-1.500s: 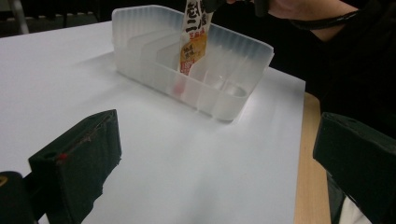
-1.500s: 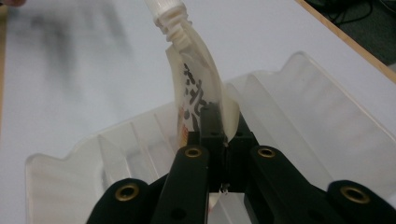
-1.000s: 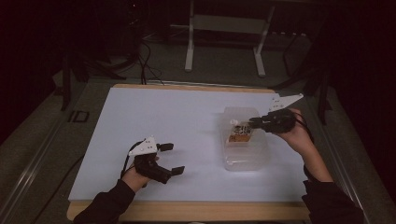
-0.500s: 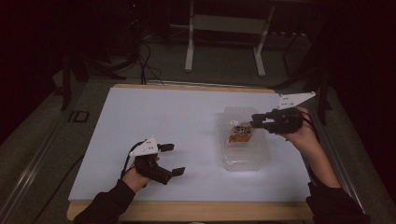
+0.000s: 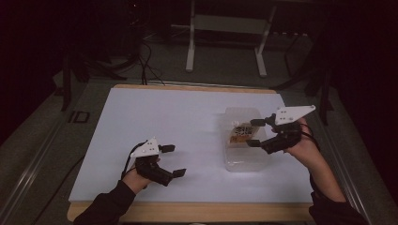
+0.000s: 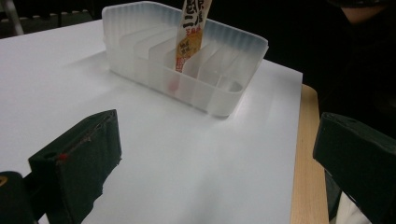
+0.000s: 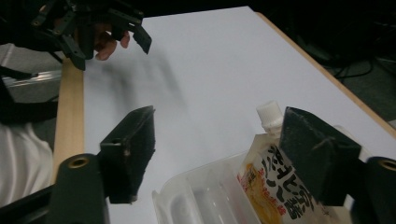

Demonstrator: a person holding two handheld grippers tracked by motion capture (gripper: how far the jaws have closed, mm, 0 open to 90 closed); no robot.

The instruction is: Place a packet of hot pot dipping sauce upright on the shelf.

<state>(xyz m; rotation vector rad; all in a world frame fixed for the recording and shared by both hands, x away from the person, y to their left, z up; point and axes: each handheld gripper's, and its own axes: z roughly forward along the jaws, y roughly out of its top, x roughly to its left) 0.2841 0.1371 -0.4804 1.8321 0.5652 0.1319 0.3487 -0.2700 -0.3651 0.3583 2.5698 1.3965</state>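
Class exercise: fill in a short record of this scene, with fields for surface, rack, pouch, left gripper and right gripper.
surface: white table
rack: clear slotted rack, right side of table
pouch: spouted pouch standing upright in a rack slot
left gripper: left gripper open, empty, near front edge
right gripper: right gripper jaws just opened, beside pouch, not gripping it

We worked at a table [image 5: 141, 105] covered with a white sheet, its pale wooden edge [image 5: 187, 212] showing along the near side. The room around us was dim. Beyond the table stood a white metal frame [image 5: 225, 28] on a grey floor [image 5: 225, 77], with dark cables [image 5: 145, 65] trailing across it at the left.
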